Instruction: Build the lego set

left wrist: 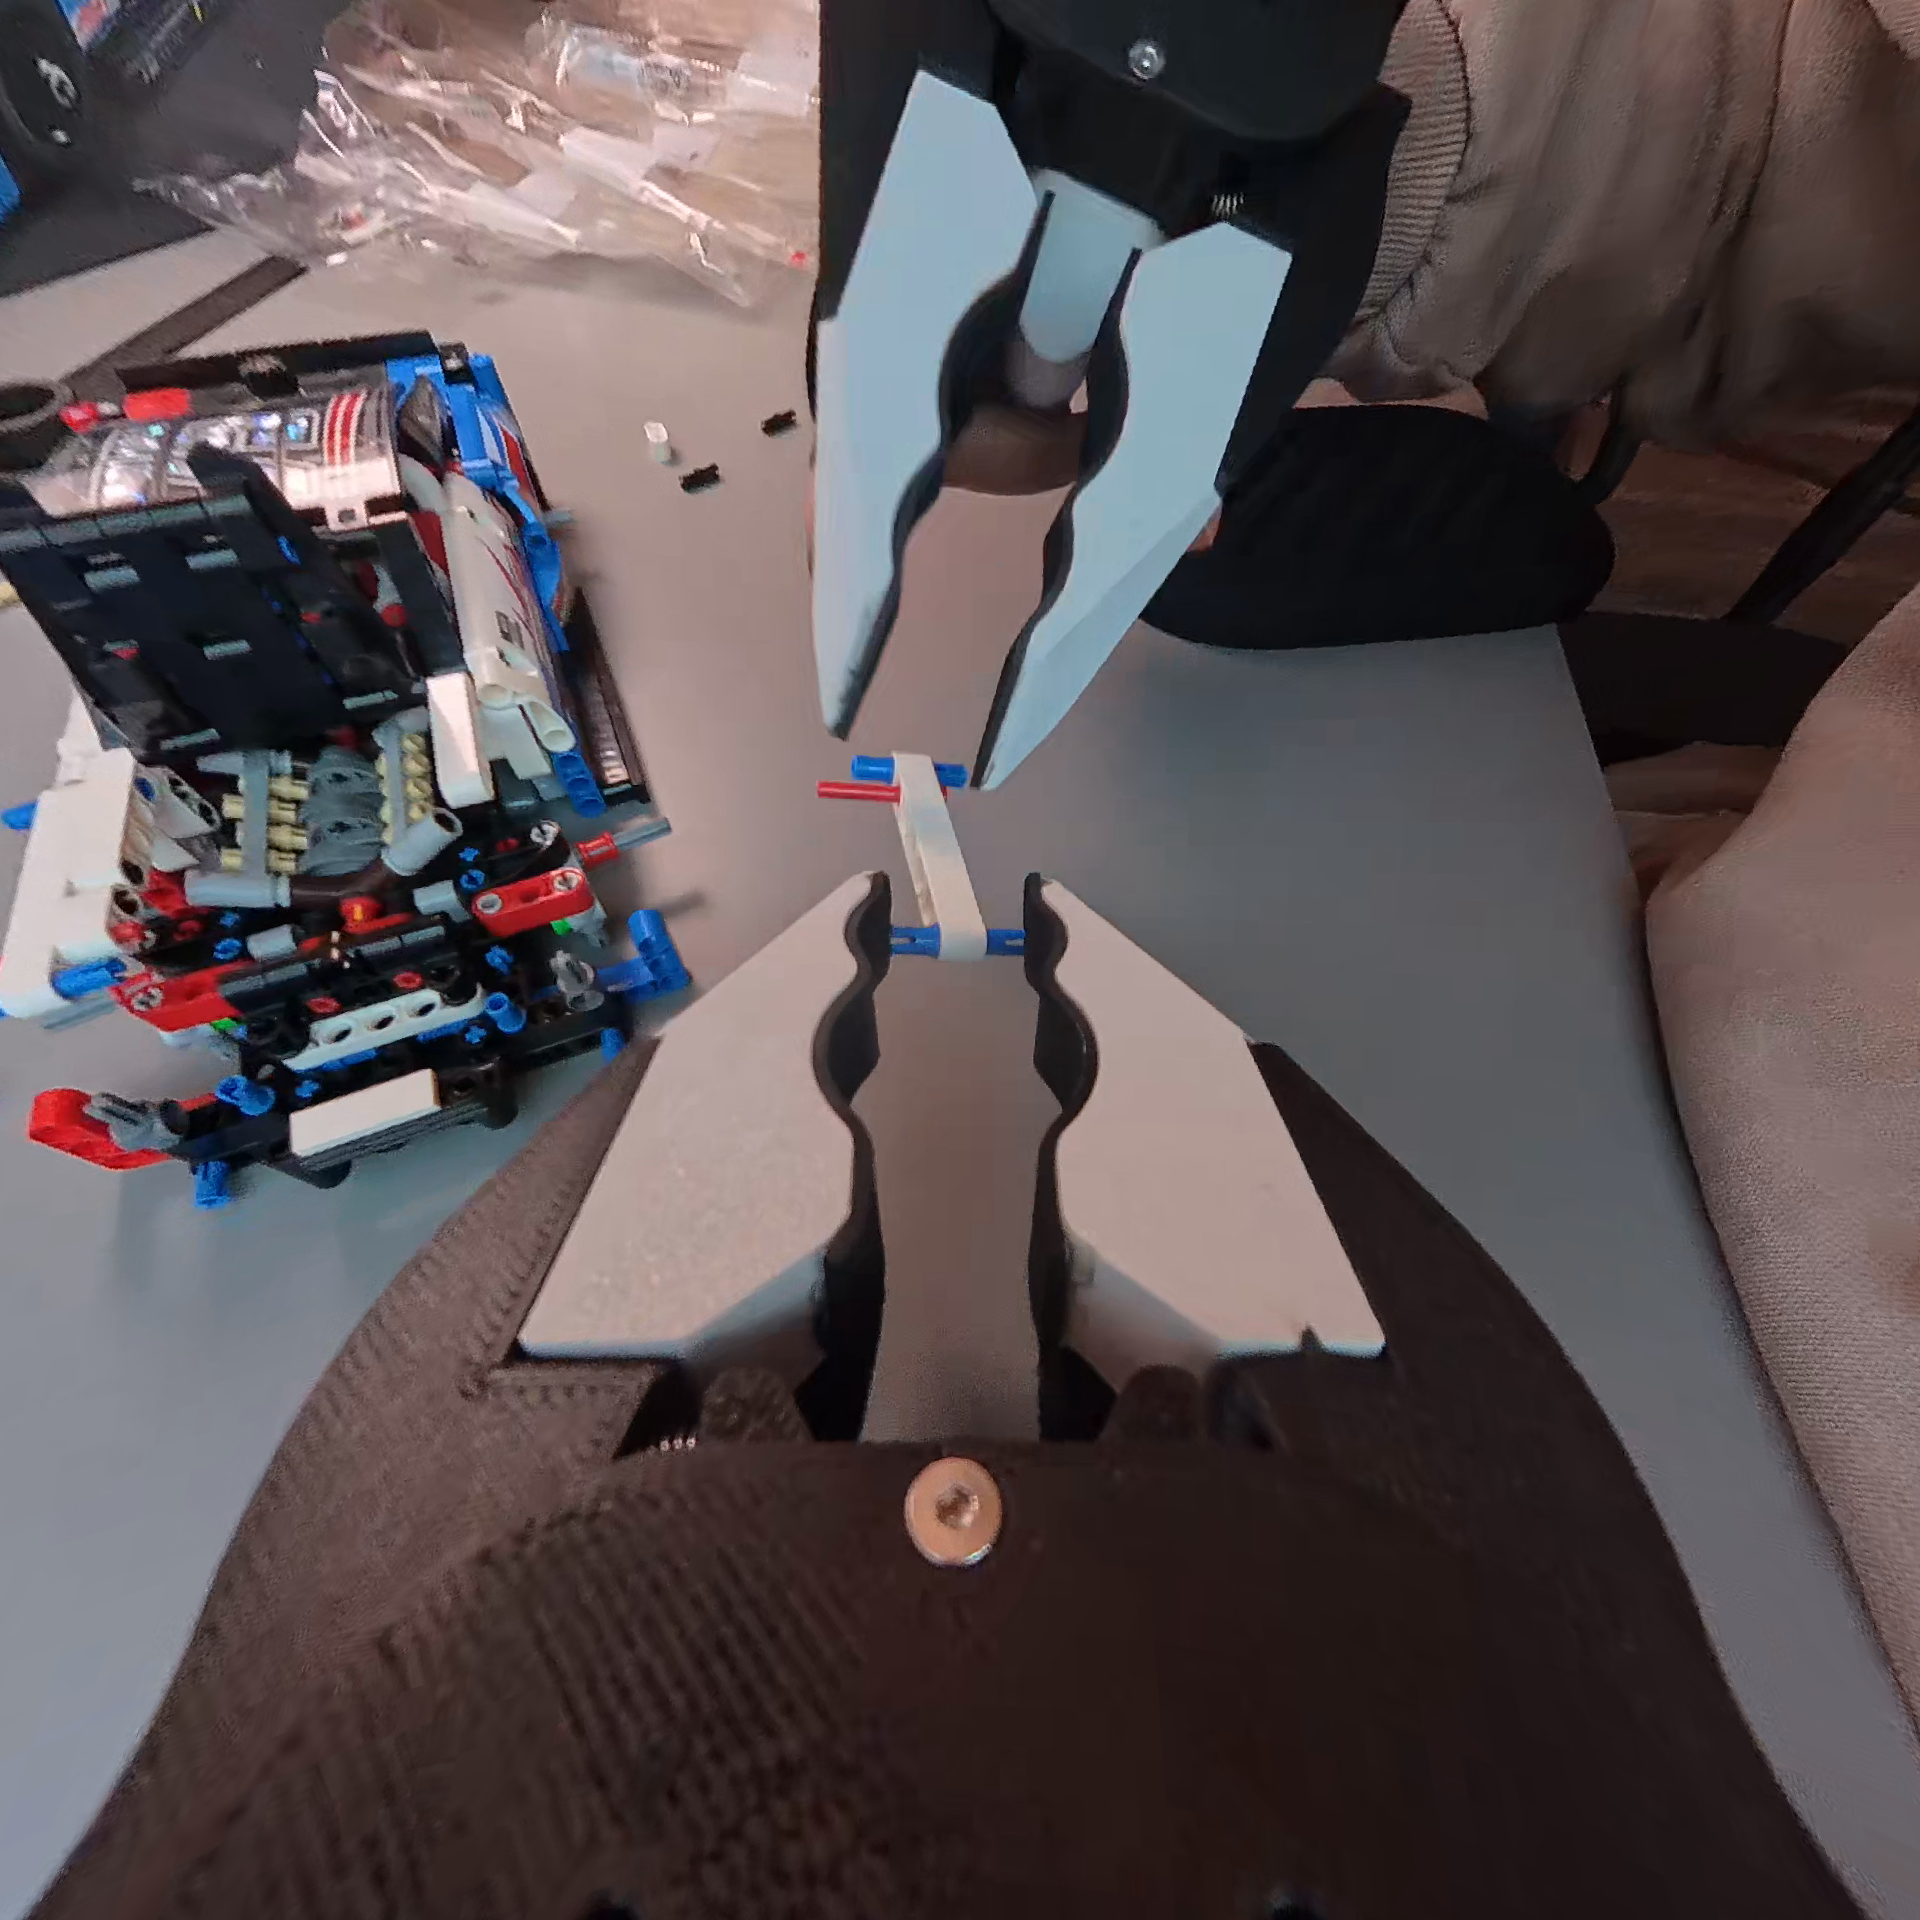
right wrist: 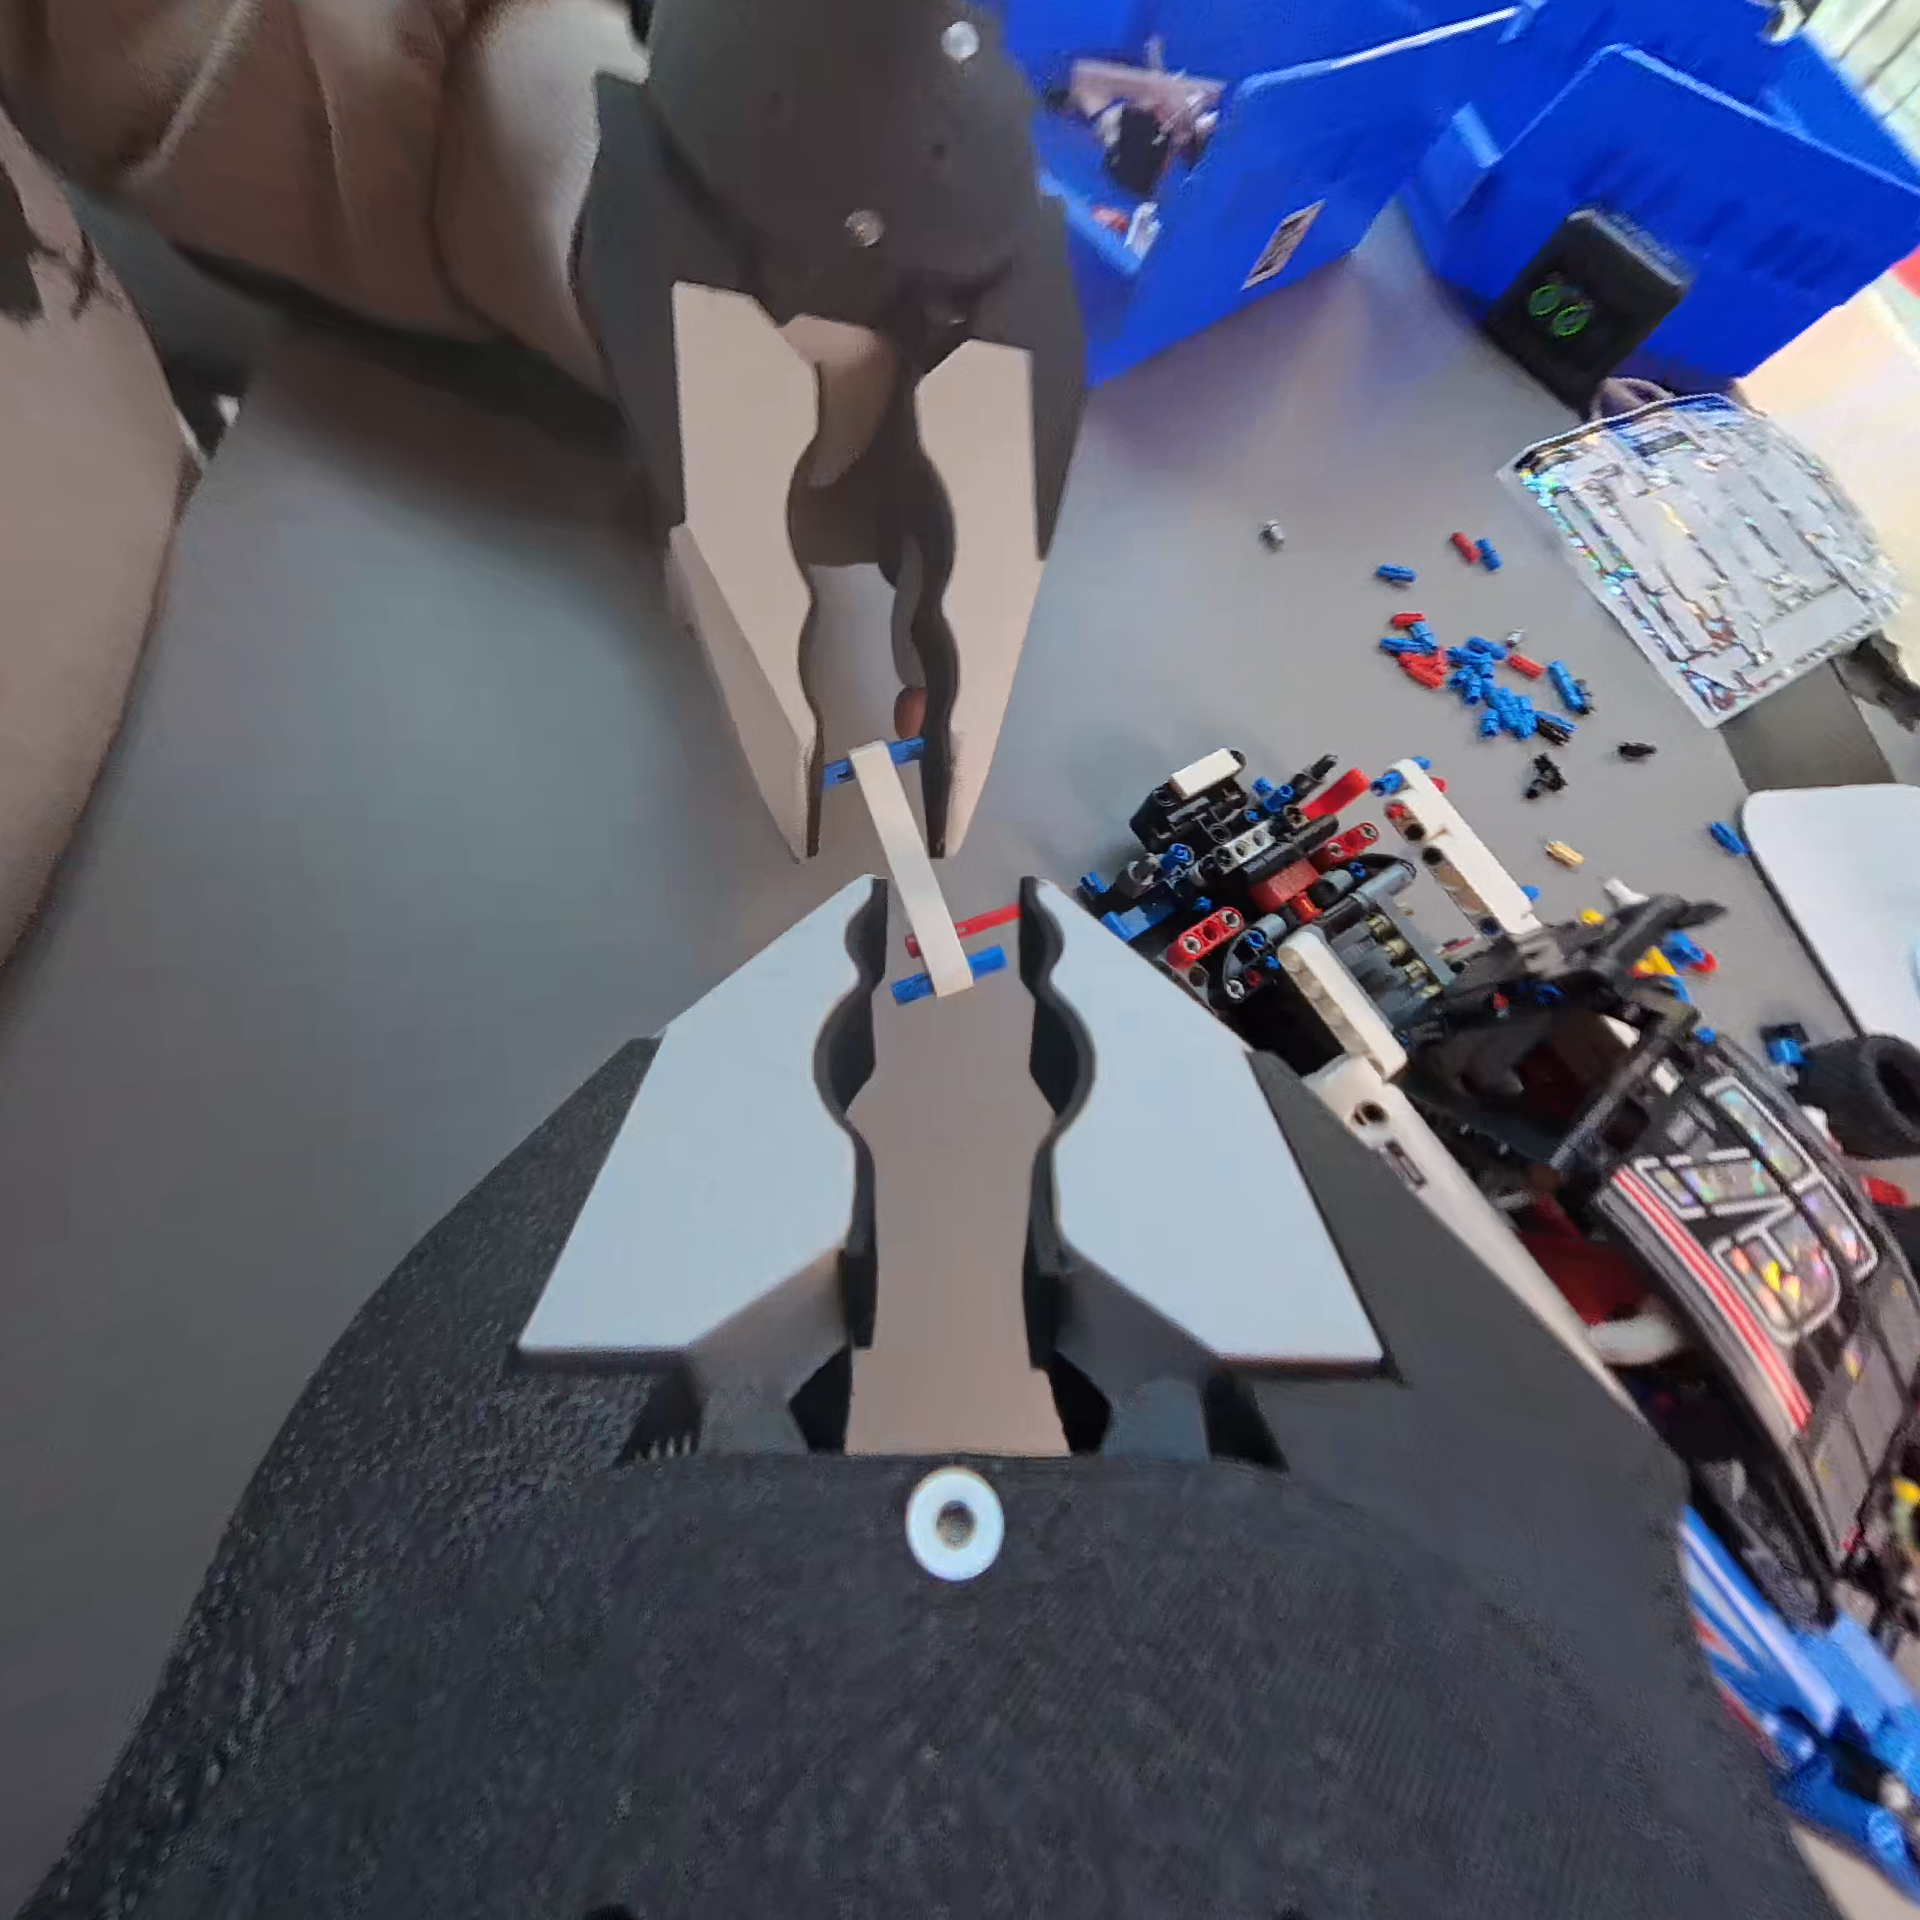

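White lego beam (left wrist: pixel 940 862), carrying blue pins (left wrist: pixel 912 940) at both ends and a red axle (left wrist: pixel 857 792), spans the space between the two grippers above the grey table (left wrist: pixel 1299 831). Left gripper (left wrist: pixel 956 914): fingertips pinch the blue pin through the beam's near end, one tip on each pin end. Right gripper (right wrist: pixel 954 914): fingers spread, flanking the beam's opposite end and its red axle without visible contact. Beyond the left fingers, to their left, stands the partly built lego car (left wrist: pixel 312 790). Farther out from the right fingers lie loose blue and red pieces (right wrist: pixel 1486 675) and a sticker sheet (right wrist: pixel 1704 561).
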`<state>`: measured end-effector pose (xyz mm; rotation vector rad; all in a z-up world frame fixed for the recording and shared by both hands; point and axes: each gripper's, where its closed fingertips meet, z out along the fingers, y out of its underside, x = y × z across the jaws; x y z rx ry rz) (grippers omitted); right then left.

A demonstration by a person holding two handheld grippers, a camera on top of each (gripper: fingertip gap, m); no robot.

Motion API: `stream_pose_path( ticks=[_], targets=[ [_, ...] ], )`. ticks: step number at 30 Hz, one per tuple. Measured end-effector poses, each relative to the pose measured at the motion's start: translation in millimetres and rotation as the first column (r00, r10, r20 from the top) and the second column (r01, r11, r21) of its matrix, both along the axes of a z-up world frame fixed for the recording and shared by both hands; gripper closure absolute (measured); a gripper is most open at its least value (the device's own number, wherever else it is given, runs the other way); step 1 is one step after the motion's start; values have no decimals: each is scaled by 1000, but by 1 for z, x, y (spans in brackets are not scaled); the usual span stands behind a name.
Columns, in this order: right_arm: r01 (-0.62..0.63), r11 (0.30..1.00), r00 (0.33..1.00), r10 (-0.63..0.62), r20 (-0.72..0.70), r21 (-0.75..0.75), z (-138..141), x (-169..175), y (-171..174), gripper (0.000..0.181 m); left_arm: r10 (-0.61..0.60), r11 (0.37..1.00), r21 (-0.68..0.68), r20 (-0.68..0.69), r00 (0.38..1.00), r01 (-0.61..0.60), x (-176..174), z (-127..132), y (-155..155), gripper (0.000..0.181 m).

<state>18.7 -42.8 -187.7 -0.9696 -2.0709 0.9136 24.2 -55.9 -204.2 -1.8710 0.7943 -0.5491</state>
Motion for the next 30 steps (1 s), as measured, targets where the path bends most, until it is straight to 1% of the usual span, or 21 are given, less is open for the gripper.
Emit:
stream_pose_path(
  ticks=[1, 2, 3, 5, 7, 9, 10, 11, 12, 13, 15, 17, 18, 19, 21, 23, 24, 26, 28, 30],
  targets=[
    [42, 996, 999, -44, -25, -73, 7, 2, 4, 149, 1, 999, 36, -14, 1000, 0, 0, 3, -1, 157],
    [81, 983, 995, -89, -38, -164, 14, 5, 8, 145, 0, 998, 67, -29, 1000, 2, 0, 6, -1, 157],
    [108, 956, 992, -123, -36, -273, 19, 8, 10, 145, 1, 995, 97, -46, 999, 4, 1, 8, -2, 157],
    [132, 871, 990, -142, 15, -474, 20, 12, 9, 144, 1, 985, 172, -74, 997, 12, 4, 16, -3, 157],
    [137, 780, 990, -128, 59, -610, 19, 13, 5, 143, 14, 973, 230, -104, 994, 11, 5, 21, -2, 157],
    [129, 707, 992, -96, 87, -695, 18, 12, 1, 147, 19, 959, 284, -122, 992, 17, 7, 26, -3, 157],
    [115, 682, 993, -79, 84, -723, 20, 11, -1, 154, 21, 952, 306, -125, 992, 18, 7, 29, -4, 157],
    [94, 661, 996, -59, 74, -744, 22, 10, -4, 166, 31, 948, 318, -127, 991, 11, 7, 30, -3, 157],
    [84, 653, 996, -47, 71, -753, 23, 9, -6, 170, 37, 946, 323, -127, 991, 6, 6, 30, -3, 157],
    [69, 659, 998, -36, 61, -749, 24, 9, -6, 171, 42, 946, 324, -111, 993, -4, 5, 31, -3, 157],
    [5, 673, 1000, -23, -15, -740, 34, 11, -6, 174, 57, 954, 296, -32, 998, -45, 2, 34, 0, 157],
    [-42, 733, 994, -41, -106, -679, 40, 11, -4, 174, 32, 978, 198, 143, 989, -60, 0, 42, 0, 148],
    [-68, 760, 987, -42, -154, -646, 43, 13, -6, 174, 25, 988, 142, 241, 970, -61, -1, 47, 0, 147],
    [-92, 780, 979, -42, -199, -619, 47, 14, -8, 174, 11, 994, 99, 319, 948, -45, -2, 50, -1, 147],
    [-137, 818, 958, -35, -285, -558, 55, 17, -13, 174, -15, 999, 43, 411, 911, -3, -1, 54, -4, 151],
    [-146, 865, 942, -26, -335, -481, 55, 18, -16, 174, -69, 998, 26, 479, 875, 64, 5, 59, -10, 163],
    [-148, 885, 937, -17, -349, -442, 53, 19, -18, 174, -78, 997, 24, 497, 864, 76, 7, 61, -12, 170],
    [-145, 916, 926, -7, -377, -374, 51, 19, -19, 175, -76, 997, 39, 489, 869, 65, 6, 62, -11, 173],
    [-136, 933, 925, -2, -380, -334, 47, 18, -18, 174, -80, 996, 62, 441, 894, 59, 6, 59, -12, 174],
    [-120, 952, 925, 4, -379, -281, 42, 17, -16, 174, -72, 994, 107, 354, 933, 36, 6, 55, -11, 175]
  ],
)
